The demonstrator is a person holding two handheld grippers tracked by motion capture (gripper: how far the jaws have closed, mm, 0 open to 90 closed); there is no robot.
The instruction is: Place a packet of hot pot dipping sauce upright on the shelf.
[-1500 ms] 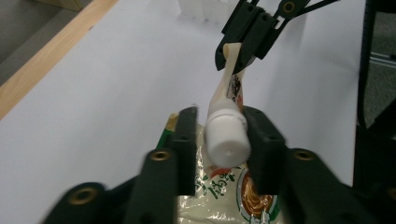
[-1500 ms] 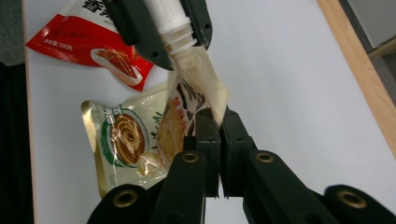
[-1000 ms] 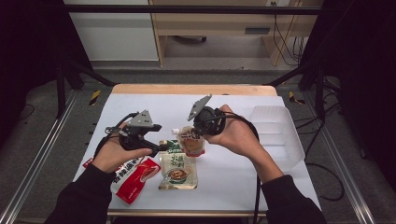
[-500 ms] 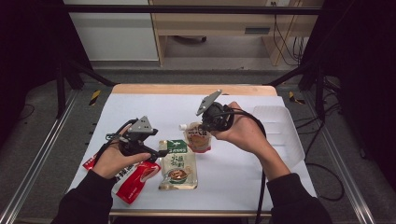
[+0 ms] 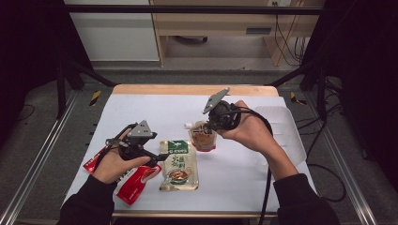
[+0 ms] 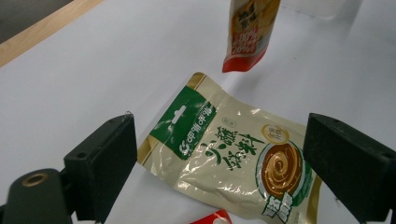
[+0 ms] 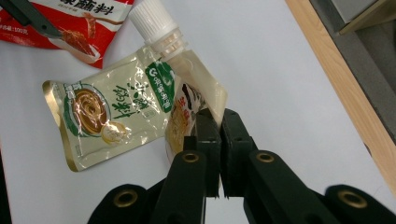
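My right gripper [image 5: 209, 124] is shut on the side edge of a clear spout pouch [image 5: 203, 137] with a white cap [image 7: 152, 17], and the pouch hangs just above the table. A cream and green sauce packet [image 5: 179, 163] lies flat on the white table. My left gripper [image 5: 157, 158] sits at the packet's left edge. Its jaws have just been opening and stand wide apart [image 6: 219, 127]. The packet [image 6: 233, 154] lies beyond them, untouched by the pads. The pouch's red bottom [image 6: 247, 37] hangs farther off.
A red packet [image 5: 137, 181] lies under my left hand, and another red one [image 5: 93, 160] sits at its left. A white tray [image 5: 286, 136] rests at the table's right side. The wooden far edge [image 5: 197, 89] borders the white sheet.
The right gripper has carried the spout pouch a little up and to the right, away from the green packet. The left gripper stayed in place.
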